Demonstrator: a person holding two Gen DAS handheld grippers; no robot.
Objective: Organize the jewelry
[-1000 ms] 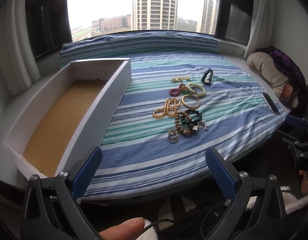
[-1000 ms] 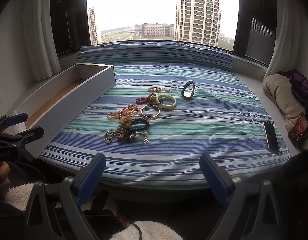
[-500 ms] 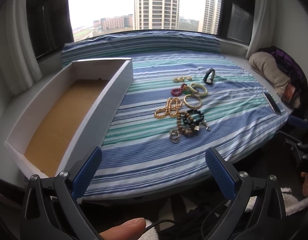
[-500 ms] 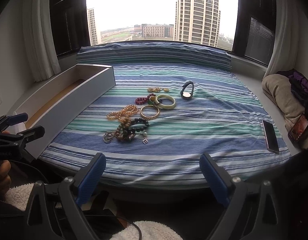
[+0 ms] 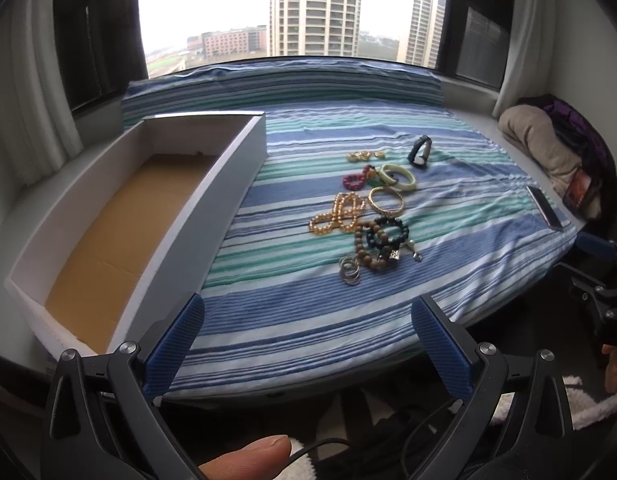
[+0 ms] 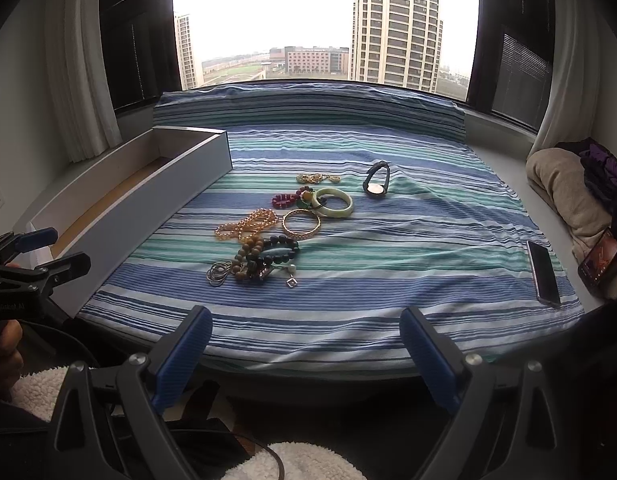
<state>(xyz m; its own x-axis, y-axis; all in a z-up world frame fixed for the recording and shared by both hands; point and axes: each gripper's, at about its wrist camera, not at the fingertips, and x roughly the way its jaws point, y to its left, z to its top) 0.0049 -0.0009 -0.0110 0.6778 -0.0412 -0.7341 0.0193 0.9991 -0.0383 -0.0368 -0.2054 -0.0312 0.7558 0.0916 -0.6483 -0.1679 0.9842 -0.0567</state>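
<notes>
Several pieces of jewelry lie in a cluster on the striped cloth (image 5: 448,208): amber beads (image 5: 338,214), a gold bangle (image 5: 385,201), a pale green bangle (image 5: 397,176), dark and wooden bead bracelets (image 5: 378,242), metal rings (image 5: 349,268), a red bead bracelet (image 5: 356,178), gold earrings (image 5: 364,155) and a watch (image 5: 419,156). The same cluster shows in the right wrist view (image 6: 284,232). A long white box (image 5: 120,216) with an empty brown floor stands left of it. My left gripper (image 5: 308,344) and right gripper (image 6: 304,348) are open and empty, short of the cloth's near edge.
A phone (image 6: 542,272) lies at the cloth's right edge. Folded clothes (image 6: 568,196) and a lit screen (image 6: 600,262) sit far right. A window lies behind. White fleece (image 6: 292,462) and cables are below the grippers.
Both views have crept slightly forward toward the cloth. The jewelry and box have not moved, and both grippers stay open.
</notes>
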